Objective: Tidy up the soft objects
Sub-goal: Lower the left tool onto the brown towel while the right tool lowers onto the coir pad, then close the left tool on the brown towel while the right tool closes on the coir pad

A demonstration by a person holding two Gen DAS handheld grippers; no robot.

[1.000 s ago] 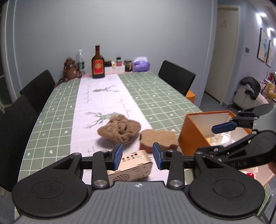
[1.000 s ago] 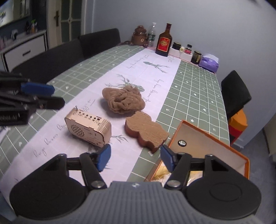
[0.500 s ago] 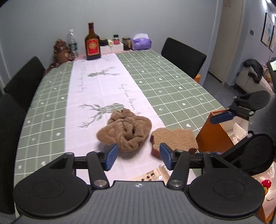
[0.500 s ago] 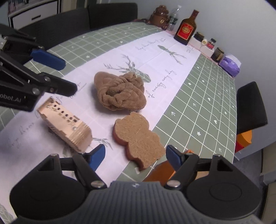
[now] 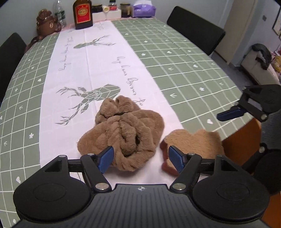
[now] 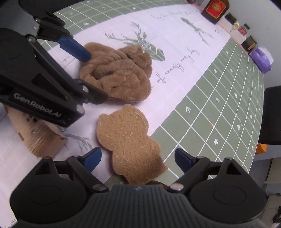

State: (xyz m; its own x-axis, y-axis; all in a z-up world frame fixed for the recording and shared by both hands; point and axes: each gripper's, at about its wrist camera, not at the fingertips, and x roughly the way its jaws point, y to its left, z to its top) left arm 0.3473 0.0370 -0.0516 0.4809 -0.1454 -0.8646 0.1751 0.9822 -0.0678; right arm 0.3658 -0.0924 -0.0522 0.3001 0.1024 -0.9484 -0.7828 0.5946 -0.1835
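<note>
Just one towel [image 5: 126, 133], one sponge [image 6: 128, 142]

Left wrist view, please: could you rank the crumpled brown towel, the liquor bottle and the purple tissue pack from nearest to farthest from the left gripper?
1. Crumpled brown towel: directly ahead of the open left gripper, its near edge between the fingers.
2. Liquor bottle: far end of the table, left of centre.
3. Purple tissue pack: far end too, right of the bottle, slightly farther back.
</note>
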